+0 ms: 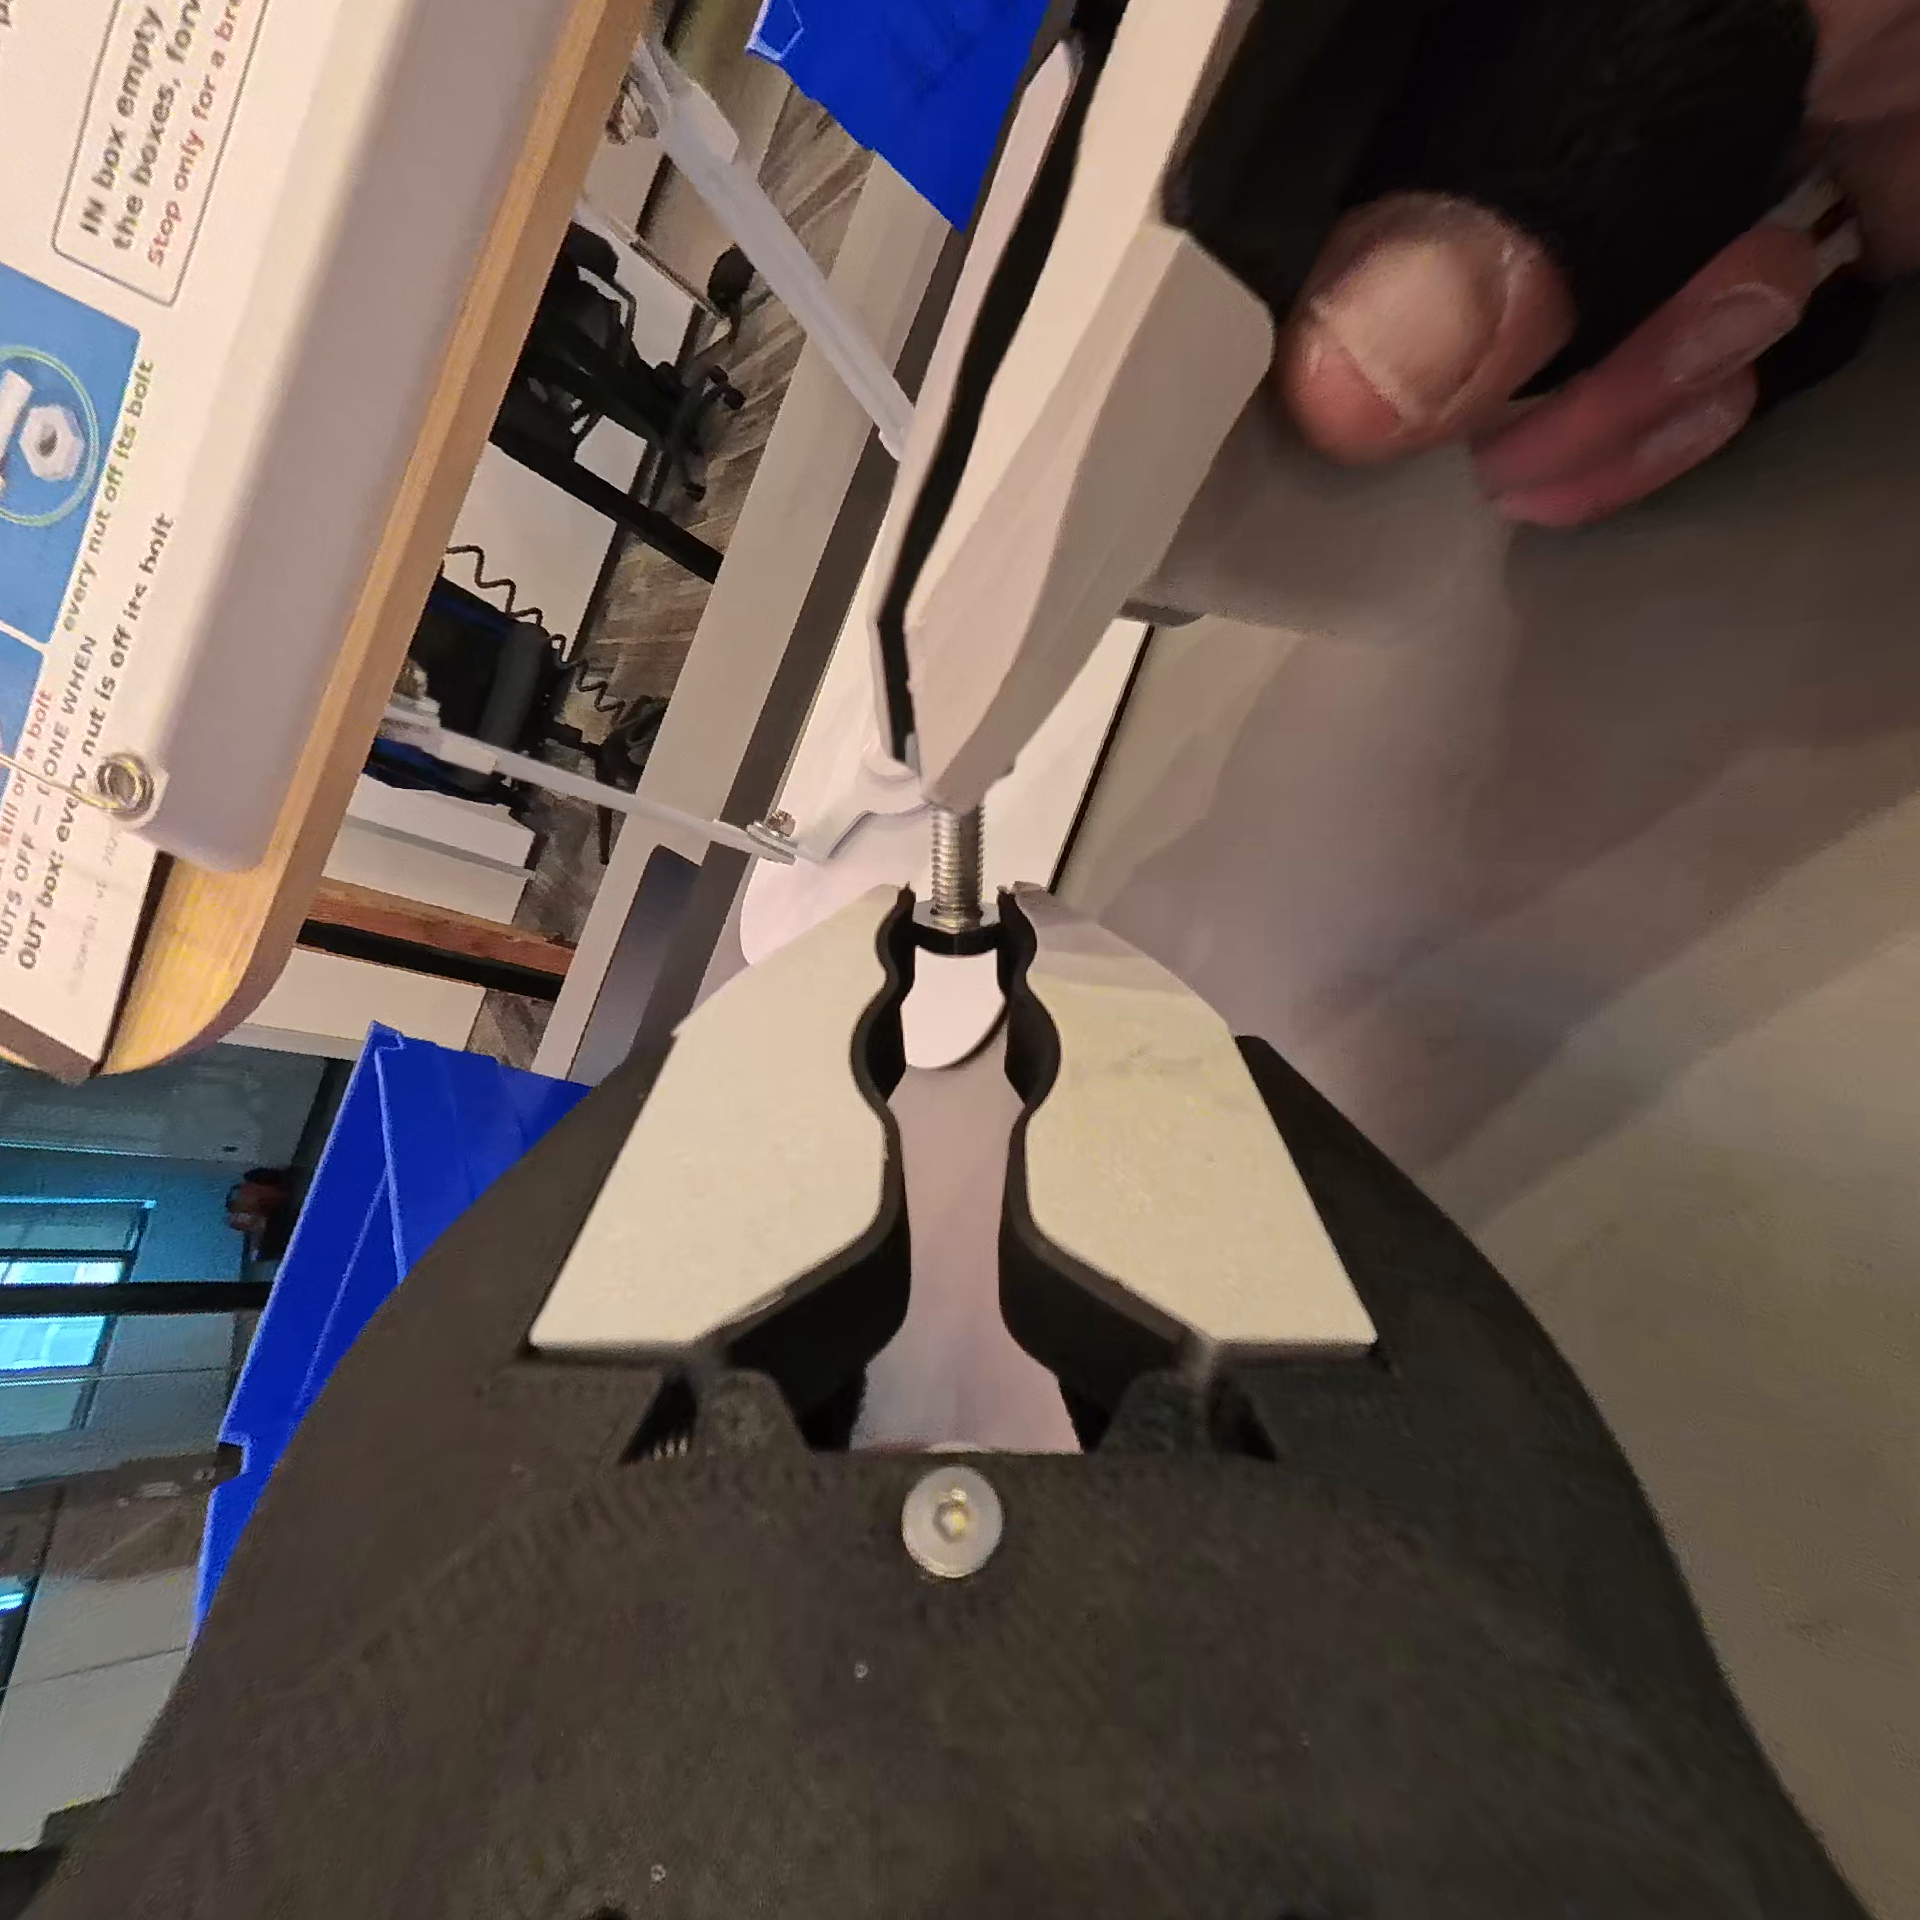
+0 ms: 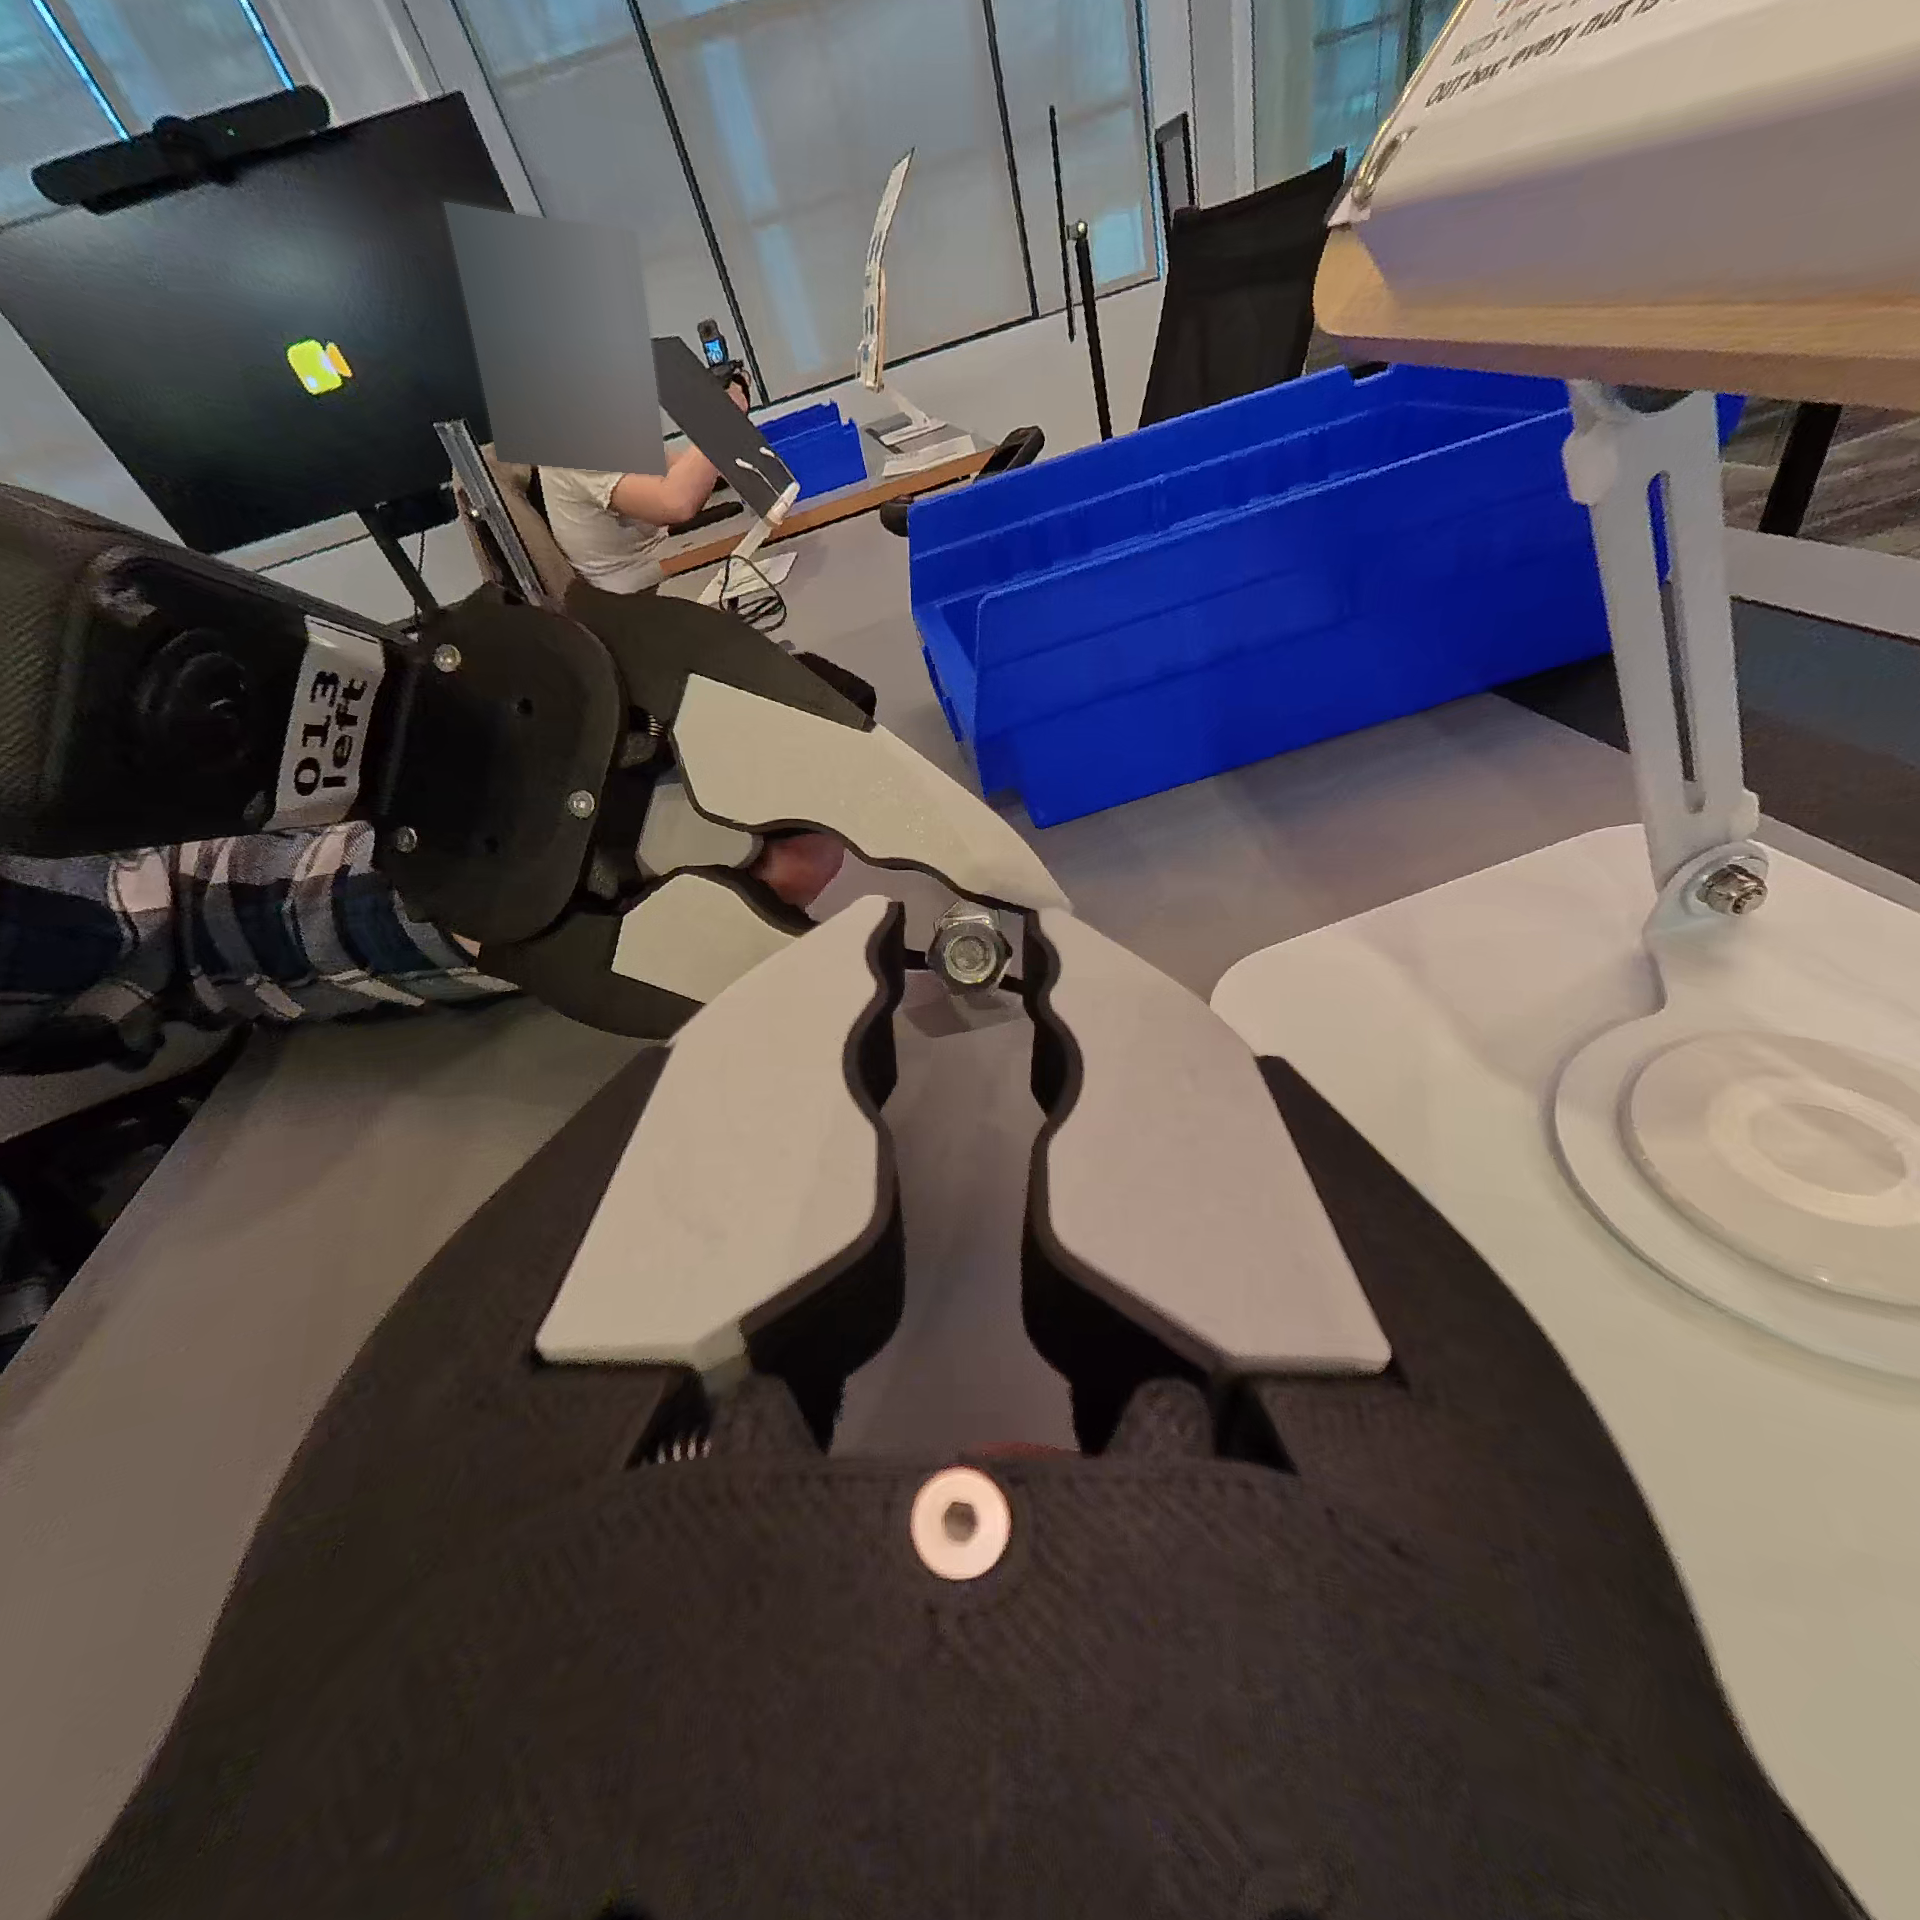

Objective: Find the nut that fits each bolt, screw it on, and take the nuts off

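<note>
While L gripper (image 1: pixel 958 914) pinches nut (image 1: pixel 954 914) on bolt (image 1: pixel 957 847), R gripper (image 2: pixel 961 956) clamps bolt head, jaws narrow.

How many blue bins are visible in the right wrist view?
2. One large blue bin stands on the grey table past the grippers; a smaller blue bin sits on the far desk. Others may be hidden.

The bolt (image 1: pixel 958 847) shows only a short run of thread in the left wrist view; its head end is hidden inside the right gripper's (image 1: pixel 940 774) fingertips, and its other end is covered by the nut (image 1: pixel 954 914). In the right wrist view the left gripper's (image 2: pixel 1023 914) lower finger is covered by the right gripper's finger (image 2: pixel 769 1081). The printed sign (image 1: pixel 114 436) is cut off by the picture's edge, and the hand (image 1: pixel 1558 343) is blurred.
</note>
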### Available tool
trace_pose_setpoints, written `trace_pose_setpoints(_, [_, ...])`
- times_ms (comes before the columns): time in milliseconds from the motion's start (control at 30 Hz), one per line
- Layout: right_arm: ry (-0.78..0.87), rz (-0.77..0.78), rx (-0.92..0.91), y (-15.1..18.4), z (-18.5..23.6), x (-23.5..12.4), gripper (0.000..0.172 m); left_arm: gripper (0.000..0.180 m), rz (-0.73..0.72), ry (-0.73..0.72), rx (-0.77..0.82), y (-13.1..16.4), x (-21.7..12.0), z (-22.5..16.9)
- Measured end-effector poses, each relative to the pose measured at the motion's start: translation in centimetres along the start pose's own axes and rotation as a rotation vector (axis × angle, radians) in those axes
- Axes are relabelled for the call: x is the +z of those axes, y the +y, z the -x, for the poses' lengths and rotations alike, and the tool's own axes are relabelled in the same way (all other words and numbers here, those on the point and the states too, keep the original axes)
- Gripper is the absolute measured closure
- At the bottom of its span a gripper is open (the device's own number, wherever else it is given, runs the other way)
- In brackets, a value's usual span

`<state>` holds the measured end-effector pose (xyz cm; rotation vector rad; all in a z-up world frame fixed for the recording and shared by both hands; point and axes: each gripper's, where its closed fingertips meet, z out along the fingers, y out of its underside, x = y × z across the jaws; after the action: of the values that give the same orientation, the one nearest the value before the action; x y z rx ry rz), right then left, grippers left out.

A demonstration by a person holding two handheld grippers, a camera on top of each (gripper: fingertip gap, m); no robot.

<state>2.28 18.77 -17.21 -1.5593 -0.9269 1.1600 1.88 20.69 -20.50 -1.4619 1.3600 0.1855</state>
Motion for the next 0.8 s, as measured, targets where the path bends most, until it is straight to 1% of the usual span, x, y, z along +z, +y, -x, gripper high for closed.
trace_pose_setpoints(33, [0.0,0.011,0.002,0.1,0.0,0.1,0.154,0.166,0.002,-0.008,0.007,0.0,0.0,0.1])
trace_pose_setpoints(200, [0.009,0.024,-0.004,0.3,0.1,0.1,0.156,0.166,0.006,0.001,0.019,-0.1,-0.1,-0.1])
trace_pose_setpoints(300, [-0.006,0.037,-0.021,0.5,0.3,0.2,0.156,0.166,-0.012,0.094,-0.029,-0.1,-0.2,-0.6])
trace_pose_setpoints(400, [-0.06,0.067,-0.108,0.8,1.2,0.1,0.156,0.166,-0.048,0.348,-0.149,-0.3,-0.9,-2.0])
trace_pose_setpoints(500, [-0.131,0.111,-0.244,0.9,2.9,0.1,0.156,0.166,-0.094,0.652,-0.322,-0.8,-2.9,-3.4])
trace_pose_setpoints(600, [-0.192,0.164,-0.384,1.1,4.6,0.1,0.156,0.166,-0.142,0.868,-0.409,-1.3,-4.8,-4.5])
trace_pose_setpoints(667, [-0.223,0.193,-0.472,1.2,5.6,-0.1,0.156,0.166,-0.189,0.955,-0.427,-1.7,-5.7,-5.0])
trace_pose_setpoints(733, [-0.249,0.218,-0.556,1.3,6.5,-0.3,0.156,0.166,-0.227,1.072,-0.467,-2.1,-6.8,-5.5])
trace_pose_setpoints(800, [-0.255,0.245,-0.638,1.4,7.0,-0.3,0.156,0.166,-0.27,1.149,-0.497,-2.3,-7.4,-5.7])
